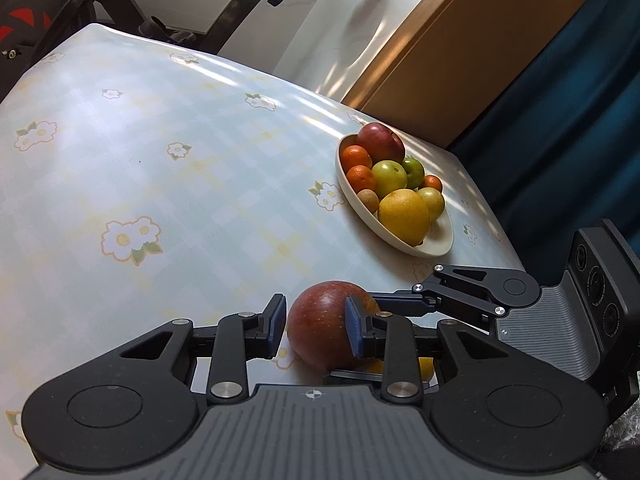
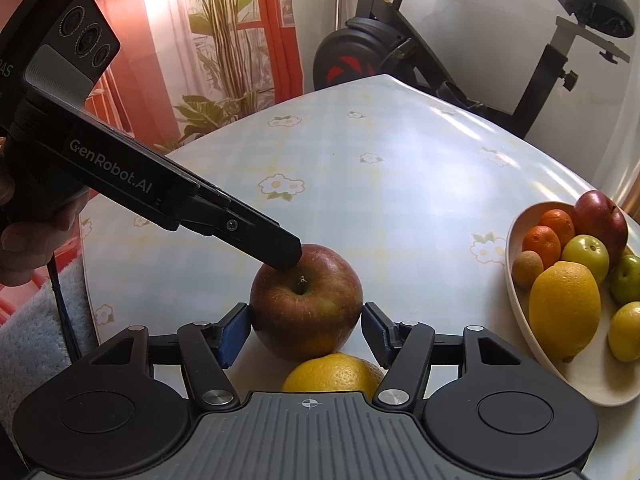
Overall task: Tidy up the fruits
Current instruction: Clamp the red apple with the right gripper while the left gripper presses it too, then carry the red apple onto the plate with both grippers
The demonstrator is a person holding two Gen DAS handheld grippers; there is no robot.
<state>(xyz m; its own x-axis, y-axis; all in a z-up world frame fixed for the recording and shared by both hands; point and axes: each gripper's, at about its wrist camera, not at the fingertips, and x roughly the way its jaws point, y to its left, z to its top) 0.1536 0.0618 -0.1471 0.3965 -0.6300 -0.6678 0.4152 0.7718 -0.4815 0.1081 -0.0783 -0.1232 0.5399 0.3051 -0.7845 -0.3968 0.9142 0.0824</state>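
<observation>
Item: large red-brown apple [image 2: 306,302], stem dimple upward, resting on the bench [image 2: 400,184] covered with a pale blue checked, flower-printed cloth.

Position: the apple sits between the blue pads of both claws at once. The right claw [image 2: 306,334] brackets it low on either side; its left pad touches the skin, its right pad stands just beside it, so whether it grips cannot be told. The left claw [image 1: 318,326] is closed on the apple's upper part, one pad [image 1: 357,326] pressed on the fruit's face; in the right wrist view its black tip lies on the apple's top beside the stem.

Adjacent: a yellow-orange citrus fruit [image 2: 332,372], directly in front of the apple on the near side, touching it or nearly so.

Container: cream oval shallow bowl [image 2: 520,316], well to the apple's right. Contents: one dark red apple [image 2: 600,216], two small orange mandarins [image 2: 542,240], a small brown round fruit [image 2: 527,266], a large yellow lemon [image 2: 564,312], several yellow-green round fruits [image 2: 586,254], piled touching.

Background: black exercise bike [image 2: 360,56] beyond the bench.
</observation>
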